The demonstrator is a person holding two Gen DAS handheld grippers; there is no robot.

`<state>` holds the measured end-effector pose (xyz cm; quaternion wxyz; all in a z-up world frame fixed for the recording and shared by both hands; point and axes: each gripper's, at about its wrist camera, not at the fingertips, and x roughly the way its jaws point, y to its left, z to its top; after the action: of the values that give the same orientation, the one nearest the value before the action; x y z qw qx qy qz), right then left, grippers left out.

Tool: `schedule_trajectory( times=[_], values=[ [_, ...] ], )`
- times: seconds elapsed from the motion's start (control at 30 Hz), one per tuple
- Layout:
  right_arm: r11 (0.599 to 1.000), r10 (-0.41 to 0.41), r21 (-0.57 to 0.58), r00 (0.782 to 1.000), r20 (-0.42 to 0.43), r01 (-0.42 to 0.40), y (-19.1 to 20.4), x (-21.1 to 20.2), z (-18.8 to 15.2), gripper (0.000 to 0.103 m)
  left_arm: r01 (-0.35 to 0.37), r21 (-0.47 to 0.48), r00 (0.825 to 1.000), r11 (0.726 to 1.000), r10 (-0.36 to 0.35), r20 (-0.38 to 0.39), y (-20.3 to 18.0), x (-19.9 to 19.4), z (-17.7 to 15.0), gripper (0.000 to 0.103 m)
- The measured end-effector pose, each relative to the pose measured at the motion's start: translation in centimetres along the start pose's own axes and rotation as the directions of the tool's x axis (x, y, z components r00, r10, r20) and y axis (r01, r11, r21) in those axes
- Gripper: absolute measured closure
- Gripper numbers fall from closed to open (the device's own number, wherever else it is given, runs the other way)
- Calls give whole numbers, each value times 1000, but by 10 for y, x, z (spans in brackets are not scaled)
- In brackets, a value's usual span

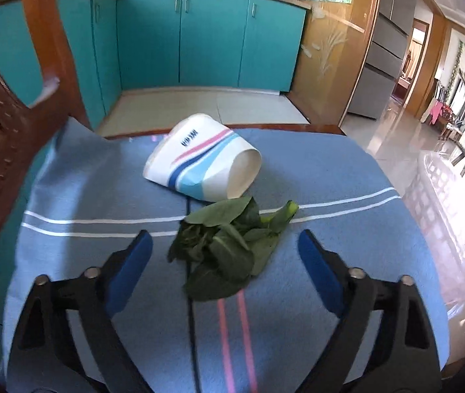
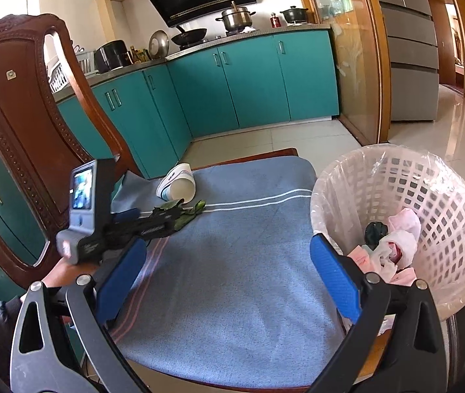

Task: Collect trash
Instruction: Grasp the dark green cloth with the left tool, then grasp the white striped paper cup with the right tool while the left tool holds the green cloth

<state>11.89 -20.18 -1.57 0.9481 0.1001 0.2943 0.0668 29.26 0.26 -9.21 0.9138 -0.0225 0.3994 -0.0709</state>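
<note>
Blue cloth (image 1: pixel 330 177) is shown carrying green vegetable leaves (image 1: pixel 225 249) just in front of a tipped paper cup (image 1: pixel 199 157). The left gripper (image 1: pixel 225 252) is held with jaws spread either side of the leaves, apparently not touching them. The right gripper (image 2: pixel 229 262), jaws likewise spread, is seen empty beside the lined trash basket (image 2: pixel 379 177).

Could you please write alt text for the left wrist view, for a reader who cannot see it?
The open left gripper hovers with its blue fingers on either side of a pile of green leaves on a blue striped cloth. Just beyond the leaves, a white paper cup lies on its side, with teal kitchen cabinets behind.
</note>
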Motion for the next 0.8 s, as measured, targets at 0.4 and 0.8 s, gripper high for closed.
schedule_trajectory(
  times=[0.4,0.8],
  values=[
    [1000,-1,-4,1000,-4,1,3,3,1,5,8,-62,1000,998,-8,10,20,-43,-15,96],
    [986,157,80,969,-191,-144,33,115,50,5,-105,-80,935,991,126,332,22,-203,-40,96]
  ],
)
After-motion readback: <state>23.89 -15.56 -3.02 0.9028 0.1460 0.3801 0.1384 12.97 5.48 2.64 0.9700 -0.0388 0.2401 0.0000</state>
